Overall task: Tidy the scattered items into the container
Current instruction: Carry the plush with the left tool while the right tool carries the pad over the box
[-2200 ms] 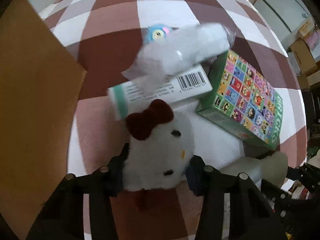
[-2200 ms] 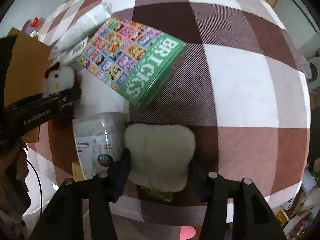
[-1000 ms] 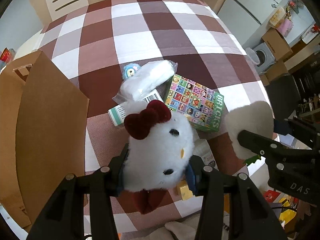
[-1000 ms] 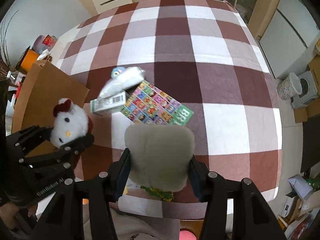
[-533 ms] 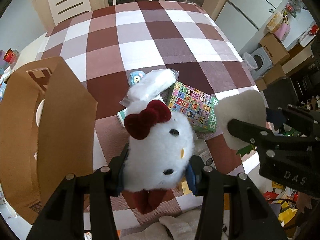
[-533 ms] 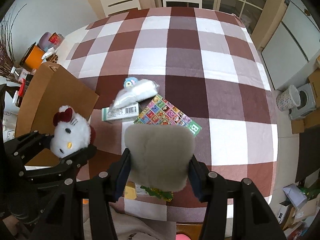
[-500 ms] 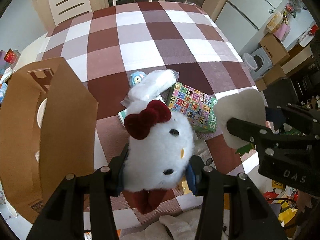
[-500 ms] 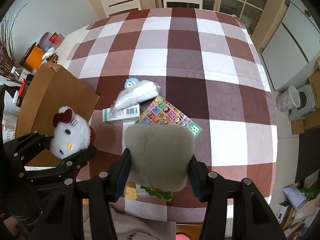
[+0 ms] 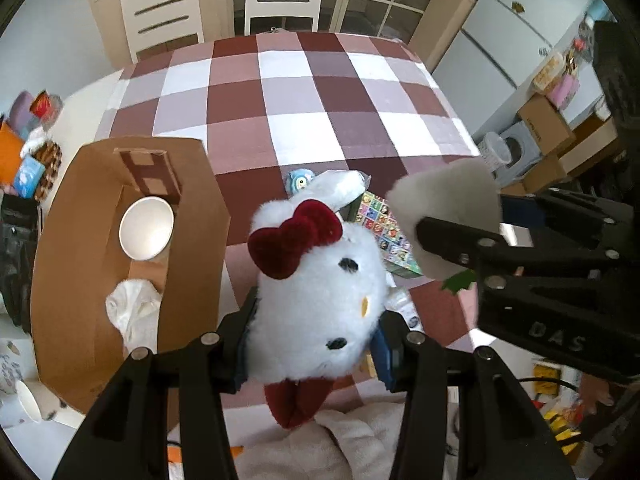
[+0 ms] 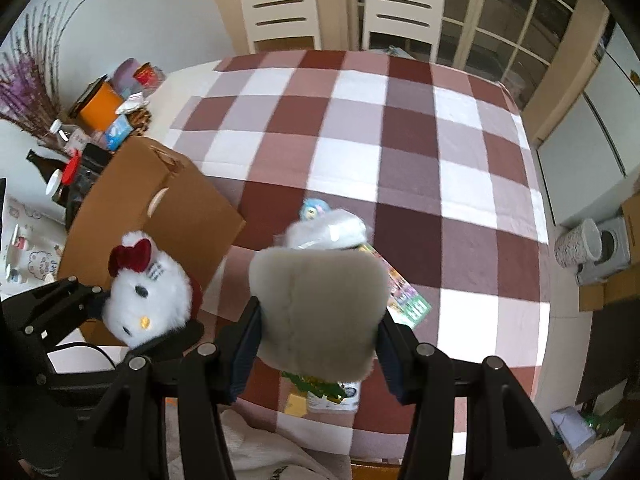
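My left gripper (image 9: 314, 332) is shut on a white cat plush with a red bow (image 9: 316, 292), held high above the table; it also shows in the right wrist view (image 10: 148, 296). My right gripper (image 10: 318, 332) is shut on a grey-white plush (image 10: 320, 308), also seen in the left wrist view (image 9: 448, 216). The open cardboard box (image 9: 100, 280) stands at the left, holding a white bowl (image 9: 146, 228) and a crumpled white bag (image 9: 132, 310). On the table lie a colourful bricks box (image 10: 404, 300), a bagged white item (image 10: 328, 232) and a small blue toy (image 10: 314, 208).
The checked tablecloth (image 10: 360, 140) covers the table. Two white chairs (image 10: 340, 8) stand at the far edge. Clutter (image 10: 100, 112) sits beyond the box at the left. A white jar and a yellow item (image 10: 320, 398) lie near the front edge under my right gripper.
Both grippers have risen further with their plush toys. The box's open inside has come fully into the left wrist view.
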### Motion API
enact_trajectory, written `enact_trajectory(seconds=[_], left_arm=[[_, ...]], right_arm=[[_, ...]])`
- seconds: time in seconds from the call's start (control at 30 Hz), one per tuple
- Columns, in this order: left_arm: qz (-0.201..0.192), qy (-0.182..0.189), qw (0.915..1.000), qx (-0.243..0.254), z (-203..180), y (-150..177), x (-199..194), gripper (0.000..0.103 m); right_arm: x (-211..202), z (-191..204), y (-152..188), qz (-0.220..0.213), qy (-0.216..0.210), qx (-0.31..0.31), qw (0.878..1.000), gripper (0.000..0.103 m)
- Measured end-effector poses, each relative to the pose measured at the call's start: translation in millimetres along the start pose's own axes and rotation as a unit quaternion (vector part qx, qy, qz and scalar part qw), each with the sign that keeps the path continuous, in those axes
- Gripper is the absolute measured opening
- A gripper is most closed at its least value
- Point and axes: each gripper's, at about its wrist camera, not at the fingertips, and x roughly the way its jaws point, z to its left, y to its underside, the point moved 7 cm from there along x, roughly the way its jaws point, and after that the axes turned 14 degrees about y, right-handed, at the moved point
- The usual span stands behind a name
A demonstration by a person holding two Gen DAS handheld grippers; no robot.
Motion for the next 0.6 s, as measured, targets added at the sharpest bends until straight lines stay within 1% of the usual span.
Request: enact_trajectory(seconds=[0.33,0.6], left_arm=[[-0.030,-0.012,0.9992,-0.022,26,0,-51,0.049],[-0.056,-0.017,0.9969,-0.051,56,2,-84,0.049]], right_arm=[[-25,39,-28,-0.025,-0.009,-0.036,0.999,0.054],[-32,65,-44,-0.033,-0.012,-0.052,0.998,0.054]])
